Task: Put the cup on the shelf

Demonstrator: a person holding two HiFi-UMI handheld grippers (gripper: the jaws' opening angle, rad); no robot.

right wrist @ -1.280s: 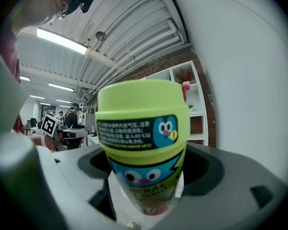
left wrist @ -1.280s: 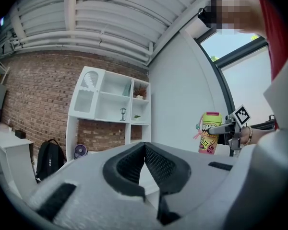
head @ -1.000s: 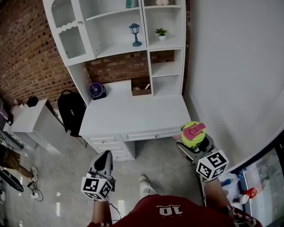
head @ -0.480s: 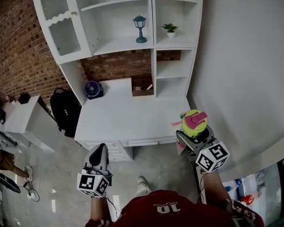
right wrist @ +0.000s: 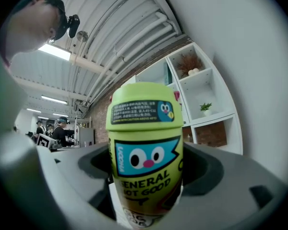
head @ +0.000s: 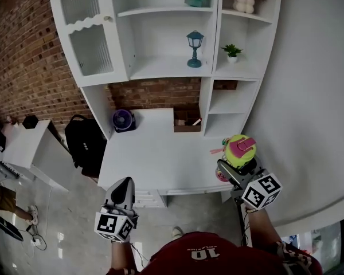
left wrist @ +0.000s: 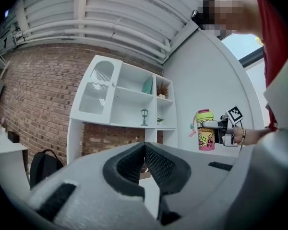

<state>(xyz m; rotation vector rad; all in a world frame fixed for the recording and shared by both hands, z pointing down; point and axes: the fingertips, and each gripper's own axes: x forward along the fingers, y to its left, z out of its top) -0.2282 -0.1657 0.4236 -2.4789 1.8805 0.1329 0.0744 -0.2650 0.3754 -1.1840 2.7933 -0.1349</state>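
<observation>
Tabletop [head: 155, 153] is sitting under a white shelf unit [head: 160, 67] against a brick wall [head: 23, 56], with a purple fan [head: 122, 120] at its back left. Right tool [head: 235, 168] is clamping the green cup [head: 239, 149] upright in the air by the tabletop's right front corner. Left tool [head: 122, 191] is hanging in front of the tabletop, jaws pressed together on nothing. Shelf compartments are holding a lantern [head: 194, 48] and a small plant [head: 232, 52].
</observation>
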